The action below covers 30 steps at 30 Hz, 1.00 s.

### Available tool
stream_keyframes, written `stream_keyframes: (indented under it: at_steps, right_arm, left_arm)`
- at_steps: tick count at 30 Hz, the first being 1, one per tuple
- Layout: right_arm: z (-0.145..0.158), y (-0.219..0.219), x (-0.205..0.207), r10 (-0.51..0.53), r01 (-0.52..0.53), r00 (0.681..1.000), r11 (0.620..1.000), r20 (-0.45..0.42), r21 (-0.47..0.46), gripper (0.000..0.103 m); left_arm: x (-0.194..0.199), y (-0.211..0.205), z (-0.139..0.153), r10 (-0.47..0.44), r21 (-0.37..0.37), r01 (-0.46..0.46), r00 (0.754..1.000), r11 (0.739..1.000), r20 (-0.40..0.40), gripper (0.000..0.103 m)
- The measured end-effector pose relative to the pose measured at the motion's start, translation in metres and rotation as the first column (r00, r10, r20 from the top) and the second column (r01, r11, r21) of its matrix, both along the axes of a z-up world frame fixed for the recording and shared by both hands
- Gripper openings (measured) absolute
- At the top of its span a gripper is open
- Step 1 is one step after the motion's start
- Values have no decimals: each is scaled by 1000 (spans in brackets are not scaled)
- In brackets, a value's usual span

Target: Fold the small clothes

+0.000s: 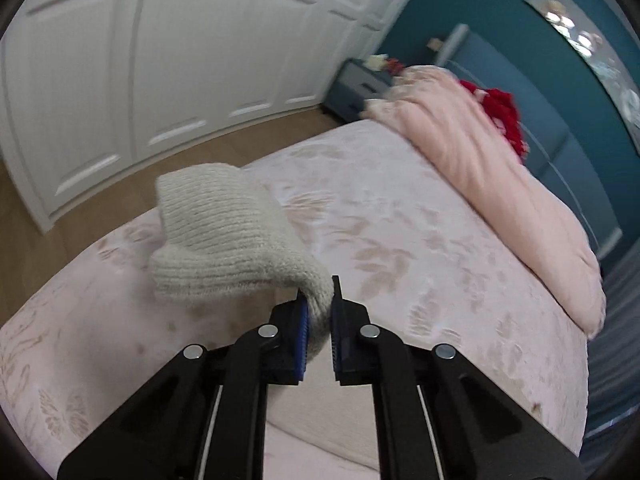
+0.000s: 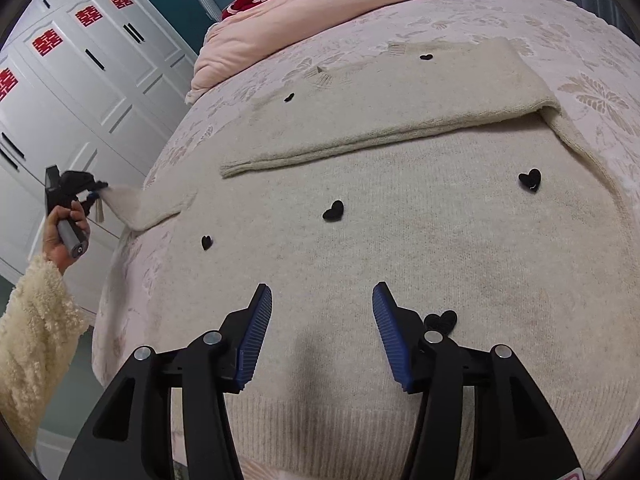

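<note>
While the left claw [image 1: 319, 312] is clamped on the sweater's cuff [image 1: 224, 240], lifted off the bed [image 1: 400, 220], the right claw [image 2: 322, 300] hovers spread apart above the sweater [image 2: 400, 240].

In your right wrist view, the only readable signs are red double-happiness characters (囍), one on each upper panel of the white wardrobe doors [image 2: 80, 60]; four show, such as this decal [image 2: 47, 43], and the leftmost is cut by the frame edge. Your left wrist view shows no text, label or number.
</note>
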State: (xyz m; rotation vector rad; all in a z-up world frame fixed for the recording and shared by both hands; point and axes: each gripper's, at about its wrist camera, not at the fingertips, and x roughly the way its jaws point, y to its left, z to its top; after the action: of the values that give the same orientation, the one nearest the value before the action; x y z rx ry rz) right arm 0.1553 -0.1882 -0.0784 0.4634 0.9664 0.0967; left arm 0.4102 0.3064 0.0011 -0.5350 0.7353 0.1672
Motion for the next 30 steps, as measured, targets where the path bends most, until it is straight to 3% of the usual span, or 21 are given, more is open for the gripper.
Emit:
stream_keyframes:
  at_steps: [3, 6, 8, 11, 13, 16, 17, 18, 20, 24, 28, 29, 30]
  right_arm:
    - [2, -13, -3, -42, 41, 999, 999, 11, 34, 52]
    - [6, -29, -9, -82, 81, 996, 996, 21, 46, 53]
    - [6, -42, -14, -110, 109, 994, 993, 14, 37, 54]
    - [7, -62, -20, -142, 142, 990, 990, 14, 16, 58]
    - [8, -74, -22, -147, 147, 989, 989, 19, 1, 59]
    - [14, -91, -13, -148, 148, 989, 989, 23, -7, 61]
    - [16, -97, -8, -148, 148, 989, 989, 28, 6, 64]
    - [18, -102, 2, -145, 145, 989, 989, 27, 28, 68]
    - [17, -105, 28, -120, 119, 993, 991, 10, 54, 69]
    - [5, -99, 90, -96, 97, 995, 991, -20, 93, 70]
    - [-18, -83, 126, -119, 127, 990, 986, -72, 110, 70]
    - [-24, -78, 130, -117, 127, 989, 985, -91, 120, 67]
    - [-28, -73, 133, -120, 132, 987, 984, -110, 116, 54]
  left_arm:
    - [-11, -95, 44, -216, 28, 215, 972, 976, 88, 8]
    - [-29, -198, 55, -412, 32, 411, 905, 911, 105, 8]
    - [-44, -262, 38, -517, 16, 518, 853, 855, 66, 9]
    - [-67, -337, -21, -614, -65, 611, 788, 789, -43, 14]
    - [-84, -364, -65, -615, -115, 604, 776, 788, -140, 20]
    - [-113, -363, -91, -594, -189, 567, 790, 802, -151, 29]
    - [-119, -354, -92, -581, -214, 549, 802, 808, -139, 44]
    - [-129, -341, -91, -549, -225, 515, 827, 827, -123, 58]
    - [-135, -313, -87, -476, -229, 446, 875, 865, -93, 65]
    - [-116, -245, -91, -336, -248, 294, 930, 923, -147, 66]
    - [-104, -179, -96, -216, -345, 149, 963, 927, -162, 66]
    - [-102, -169, -95, -196, -345, 131, 967, 930, -161, 66]
    - [-101, -161, -95, -182, -336, 117, 969, 934, -166, 66]
